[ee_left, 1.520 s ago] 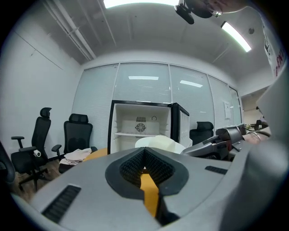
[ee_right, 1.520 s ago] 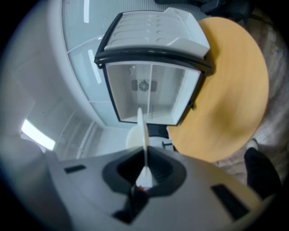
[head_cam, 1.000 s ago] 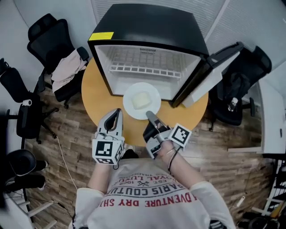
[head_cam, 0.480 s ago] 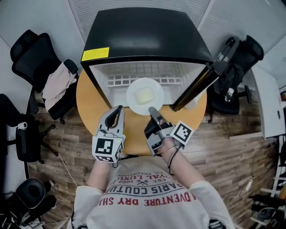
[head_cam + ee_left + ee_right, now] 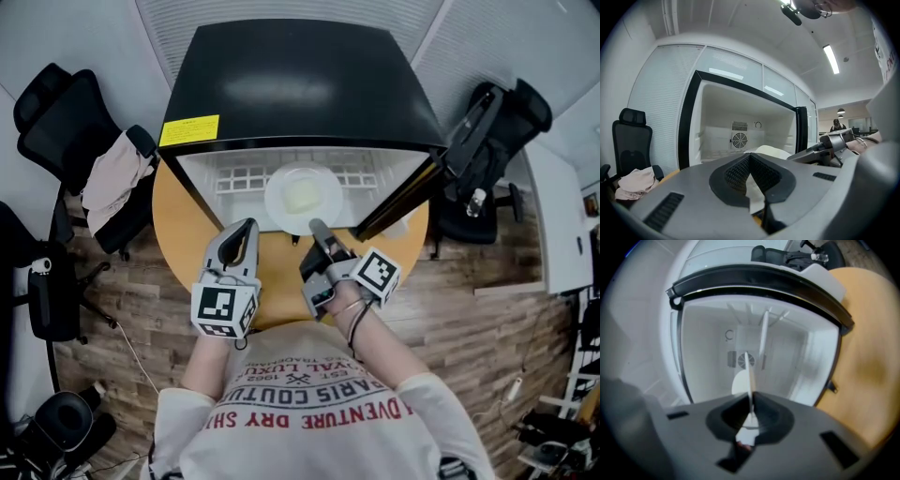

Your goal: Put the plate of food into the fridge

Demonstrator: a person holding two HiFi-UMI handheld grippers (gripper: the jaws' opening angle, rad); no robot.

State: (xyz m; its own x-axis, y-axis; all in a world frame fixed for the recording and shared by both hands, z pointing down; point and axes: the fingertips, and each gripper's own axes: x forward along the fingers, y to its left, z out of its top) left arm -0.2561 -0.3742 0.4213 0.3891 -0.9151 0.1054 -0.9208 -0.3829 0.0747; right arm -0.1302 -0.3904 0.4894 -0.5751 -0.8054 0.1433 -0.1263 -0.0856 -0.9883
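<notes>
The right gripper (image 5: 316,228) is closed on the near rim of the plate (image 5: 323,190). The right gripper view shows the plate edge-on, with its rim pinched between the two pads. The plate is white and carries a pale block of food (image 5: 302,197) at its centre.

The plate is held at the open front of the fridge (image 5: 291,84), in line with the white compartment and just near of the wire shelf (image 5: 242,175). Whether the plate rests on any surface cannot be told. A round fan grille (image 5: 739,139) shows on the far wall of the compartment.

The left gripper (image 5: 247,228) sits just left of the right gripper, over the table (image 5: 183,246). Its jaws are closed tip to tip with nothing between them, and it is apart from the plate.

The fridge door (image 5: 405,199) stands swung out to the right. The fridge stands on the round wooden table. An office chair (image 5: 56,103) with a cloth (image 5: 112,183) draped over it stands to the left, and a second chair (image 5: 502,117) stands to the right, behind the door.
</notes>
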